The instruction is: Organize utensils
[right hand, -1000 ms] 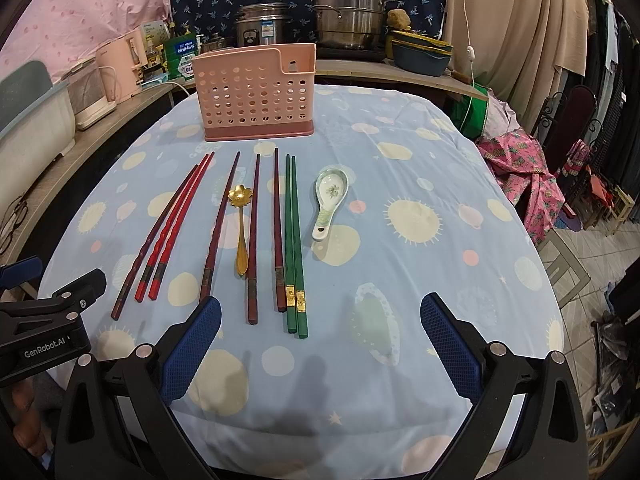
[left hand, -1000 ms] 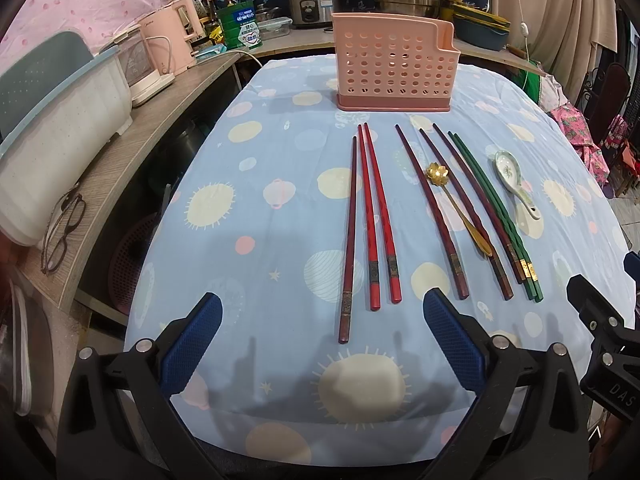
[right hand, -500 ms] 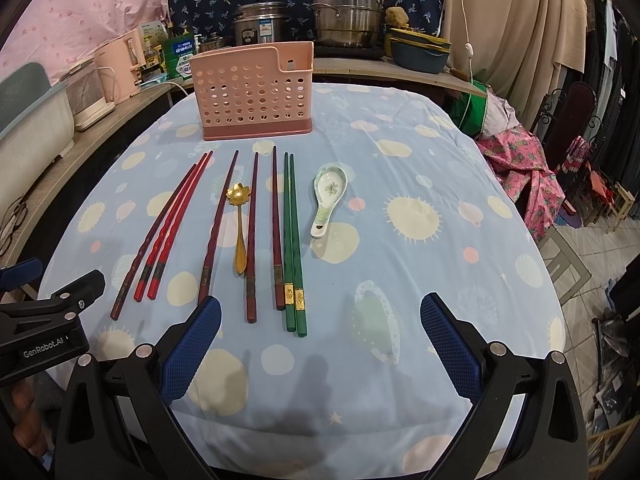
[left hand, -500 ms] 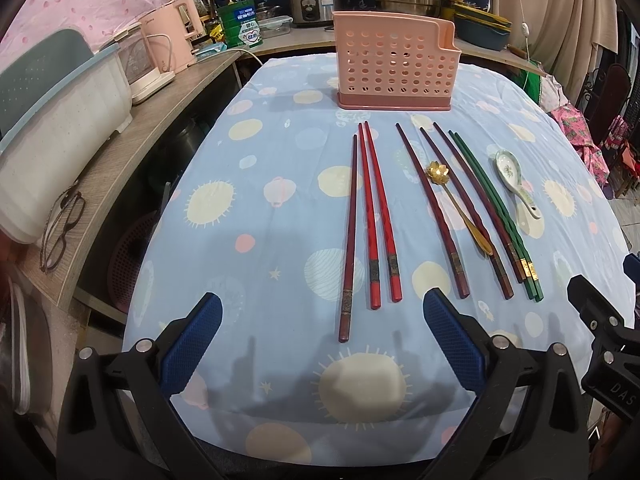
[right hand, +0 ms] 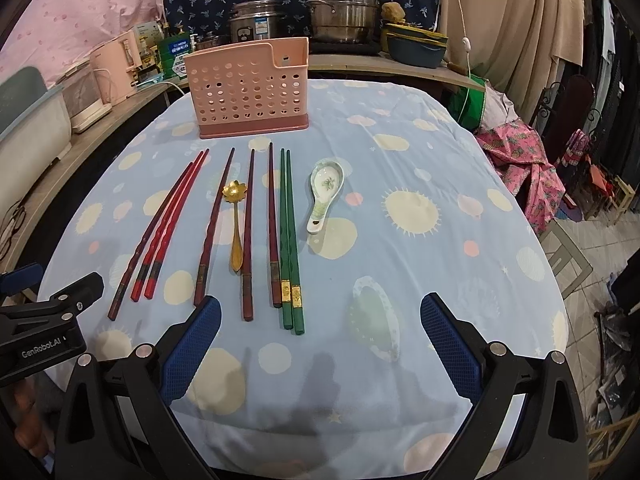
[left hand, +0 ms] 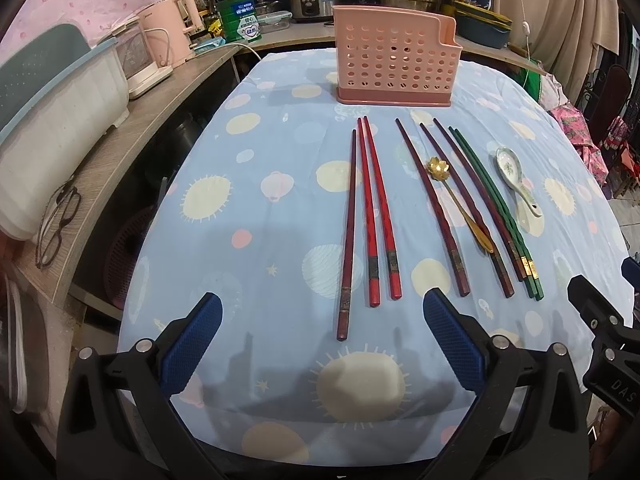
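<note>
A pink perforated utensil holder (left hand: 394,66) (right hand: 250,88) stands at the far end of the table. In front of it lie red chopsticks (left hand: 376,208) (right hand: 168,224), dark maroon chopsticks (left hand: 432,212) (right hand: 248,232), green chopsticks (left hand: 500,212) (right hand: 290,236), a gold flower-shaped spoon (left hand: 460,204) (right hand: 236,224) and a white ceramic spoon (left hand: 516,184) (right hand: 324,192). My left gripper (left hand: 320,344) is open near the table's front edge, just short of the red chopsticks' ends. My right gripper (right hand: 320,340) is open too, near the green chopsticks' ends. Neither holds anything.
The table wears a blue cloth with pale dots (left hand: 280,184) (right hand: 420,208). A counter on the left carries a white tub (left hand: 52,136), glasses (left hand: 56,220) and a pink kettle (left hand: 172,36). Steel pots (right hand: 344,8) stand behind the holder. A chair (right hand: 572,120) and pink cloth stand at the right.
</note>
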`<state>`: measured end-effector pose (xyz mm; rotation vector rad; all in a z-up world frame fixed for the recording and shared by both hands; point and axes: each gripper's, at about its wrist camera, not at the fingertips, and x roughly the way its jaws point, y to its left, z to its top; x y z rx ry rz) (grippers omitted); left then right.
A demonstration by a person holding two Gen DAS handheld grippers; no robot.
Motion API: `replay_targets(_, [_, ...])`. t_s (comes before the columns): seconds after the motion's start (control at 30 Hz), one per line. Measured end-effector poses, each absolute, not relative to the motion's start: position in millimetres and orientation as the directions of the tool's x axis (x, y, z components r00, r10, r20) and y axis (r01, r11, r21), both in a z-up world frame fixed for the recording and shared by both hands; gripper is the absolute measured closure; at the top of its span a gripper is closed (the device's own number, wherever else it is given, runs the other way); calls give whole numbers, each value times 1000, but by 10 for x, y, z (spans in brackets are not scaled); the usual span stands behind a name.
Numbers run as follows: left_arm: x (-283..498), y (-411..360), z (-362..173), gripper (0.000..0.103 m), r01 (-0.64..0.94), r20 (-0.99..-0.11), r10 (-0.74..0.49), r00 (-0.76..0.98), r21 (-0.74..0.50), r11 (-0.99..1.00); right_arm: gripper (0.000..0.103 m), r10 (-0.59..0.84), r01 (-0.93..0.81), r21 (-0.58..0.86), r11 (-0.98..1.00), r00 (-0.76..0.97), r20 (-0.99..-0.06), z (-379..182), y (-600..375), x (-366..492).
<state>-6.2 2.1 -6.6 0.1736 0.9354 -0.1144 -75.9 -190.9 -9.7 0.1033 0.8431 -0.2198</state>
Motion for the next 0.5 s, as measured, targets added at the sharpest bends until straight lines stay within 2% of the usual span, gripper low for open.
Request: replay_targets(0.5, [209,226,-201,7,111,-823,6,567,84,990,7,-173,290,23,957,630,-757,-155,-2133,-619])
